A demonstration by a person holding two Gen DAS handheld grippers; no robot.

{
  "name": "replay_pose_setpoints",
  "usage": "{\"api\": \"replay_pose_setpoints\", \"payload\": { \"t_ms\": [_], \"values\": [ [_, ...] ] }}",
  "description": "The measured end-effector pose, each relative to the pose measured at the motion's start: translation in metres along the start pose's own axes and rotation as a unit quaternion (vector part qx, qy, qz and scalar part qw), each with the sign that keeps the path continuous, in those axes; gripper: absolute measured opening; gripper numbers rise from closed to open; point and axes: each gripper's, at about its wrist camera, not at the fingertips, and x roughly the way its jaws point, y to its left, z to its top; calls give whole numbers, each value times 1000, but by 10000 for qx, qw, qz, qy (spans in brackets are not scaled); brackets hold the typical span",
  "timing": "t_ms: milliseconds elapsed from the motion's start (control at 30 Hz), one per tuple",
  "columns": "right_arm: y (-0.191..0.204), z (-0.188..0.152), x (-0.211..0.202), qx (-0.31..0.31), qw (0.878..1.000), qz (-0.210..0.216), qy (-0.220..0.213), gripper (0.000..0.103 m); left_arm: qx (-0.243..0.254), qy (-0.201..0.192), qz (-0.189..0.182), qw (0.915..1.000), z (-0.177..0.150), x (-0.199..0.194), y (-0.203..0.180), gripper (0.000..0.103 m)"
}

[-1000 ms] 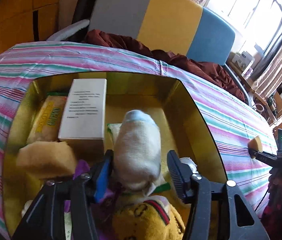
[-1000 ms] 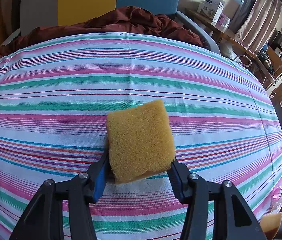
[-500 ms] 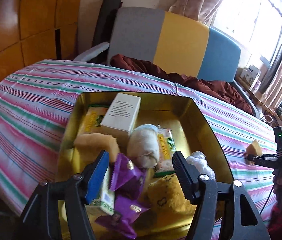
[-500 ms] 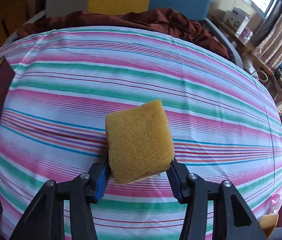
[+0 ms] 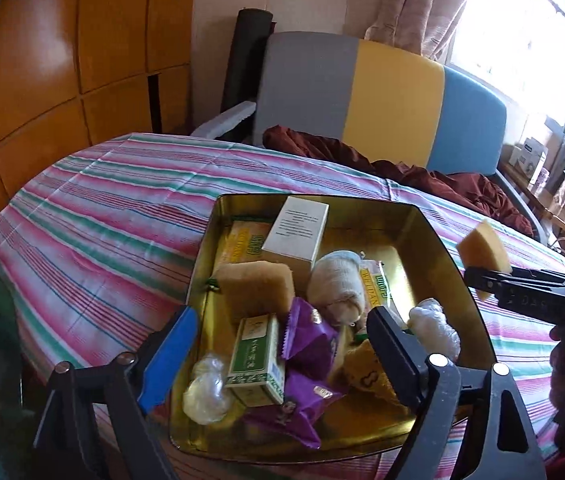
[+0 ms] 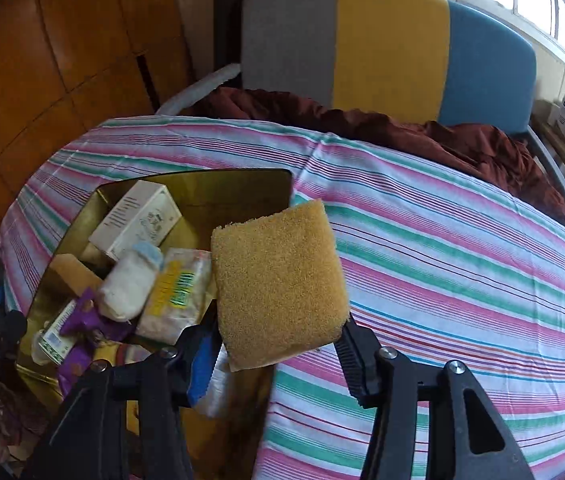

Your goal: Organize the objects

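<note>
A gold metal tin (image 5: 438, 240) lies open on the striped table and holds a white box (image 5: 296, 230), a rolled white sock (image 5: 336, 284), a yellow sponge (image 5: 258, 290), a green box (image 5: 256, 360), purple packets (image 5: 308, 340) and other items. My left gripper (image 5: 278, 354) is open and empty, raised over the tin's near edge. My right gripper (image 6: 278, 344) is shut on a second yellow sponge (image 6: 278, 284), held in the air by the tin's right rim (image 6: 194, 178). That sponge also shows in the left wrist view (image 5: 482, 248).
The striped tablecloth (image 6: 462, 280) covers the table to the right of the tin. A grey, yellow and blue chair (image 5: 382, 96) with a dark red cloth (image 5: 422, 172) stands behind the table. Wooden panels (image 5: 62, 60) line the left wall.
My left gripper let go of the rolled sock in the tin, opened and pulled back and up. My right gripper carried the sponge leftward to the tin.
</note>
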Motion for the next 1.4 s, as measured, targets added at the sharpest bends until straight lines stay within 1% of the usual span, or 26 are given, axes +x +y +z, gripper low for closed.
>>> {"api": "replay_pose_setpoints", "payload": {
  "t_ms": [100,133,200,300,333,367,400,433,467,533,600,700,767,900,1000,1133,1200,1267,1333,1400],
  "values": [
    [21,3,15,-94,9999,-38,48,56,-71,-31,117,9999,-1,-3,5,98],
    [26,3,20,-121,9999,-88,71,56,-91,-38,148,9998,-2,-4,6,102],
    [31,1,29,-144,9996,-215,128,57,-135,-65,190,9997,-3,-5,10,103],
    [38,-4,39,-207,9992,-227,241,59,-164,-22,303,9994,-4,-4,12,103],
    [39,-6,41,-218,9990,-276,264,61,-171,-9,352,9992,-5,-4,12,103],
    [40,-8,42,-228,9989,-319,265,67,-170,6,401,9991,-6,-3,12,103],
    [41,-9,42,-243,9990,-319,218,71,-165,32,452,9988,-7,-3,12,103],
    [42,-11,40,-241,9991,-311,184,78,-166,53,489,9987,-8,-2,12,103],
    [42,-12,39,-234,9992,-260,169,81,-177,58,503,9986,-9,-2,12,103],
    [43,-14,34,-209,9994,-261,86,81,-202,64,543,9983,-10,-3,13,103],
    [44,-15,24,-175,9995,-250,-116,81,-218,44,561,9982,-11,-4,13,103],
    [47,-19,8,-144,9987,-302,-372,81,-207,96,474,9986,-11,-5,13,103],
    [49,-25,-3,-67,9981,-327,-522,81,-232,73,488,9985,-11,-8,14,103],
    [58,-41,-26,-3,9948,-556,-848,81,-286,-17,451,9986,-12,-14,13,103],
    [62,-58,-40,59,9929,-614,-1021,81,-289,-36,328,9990,-16,-17,10,103],
    [57,-72,-52,191,9910,-693,-1130,81,-140,-58,330,9993,-22,-20,2,103],
    [54,-73,-55,215,9906,-725,-1143,81,-44,-157,372,9992,-24,-22,-1,103],
    [52,-74,-57,253,9901,-741,-1163,81,-42,-265,350,9990,-26,-26,-2,100],
    [53,-74,-58,256,9897,-751,-1190,81,-16,-362,415,9985,-27,-28,-3,98],
    [55,-74,-58,217,9897,-755,-1197,81,-42,-353,392,9986,-26,-28,-2,98]
  ]
}}
